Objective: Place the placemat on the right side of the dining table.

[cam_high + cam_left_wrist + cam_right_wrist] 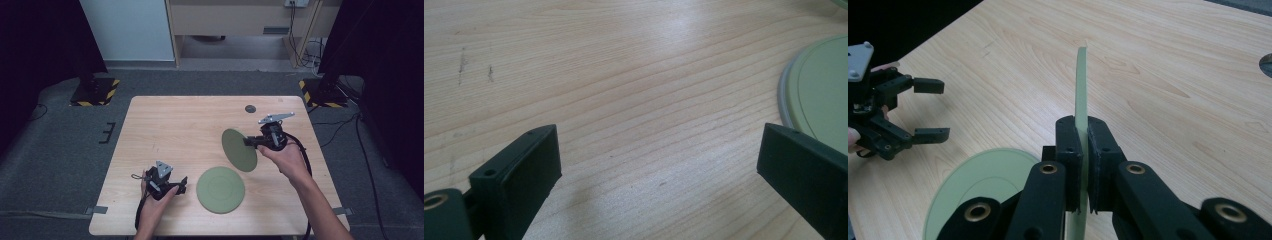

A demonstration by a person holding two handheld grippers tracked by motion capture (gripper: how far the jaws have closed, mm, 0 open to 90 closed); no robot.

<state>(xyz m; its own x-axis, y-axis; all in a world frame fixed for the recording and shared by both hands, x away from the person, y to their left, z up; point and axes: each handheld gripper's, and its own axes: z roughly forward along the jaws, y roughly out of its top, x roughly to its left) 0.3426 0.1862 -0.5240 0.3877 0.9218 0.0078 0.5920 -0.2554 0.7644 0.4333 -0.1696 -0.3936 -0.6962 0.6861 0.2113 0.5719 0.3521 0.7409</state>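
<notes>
My high view looks forward and down from above my side of the table (165,125), taking in all of it. My left gripper view sits low and close over the wood, facing the flat plate (824,95) at its right edge. My right gripper view looks along its jaws across the table; it shares that flat plate (983,180) with the others.

No readable text, labels or numbers anywhere.

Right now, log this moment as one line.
right gripper: shut on lifted plate | left gripper: open | second plate: flat on table
</notes>
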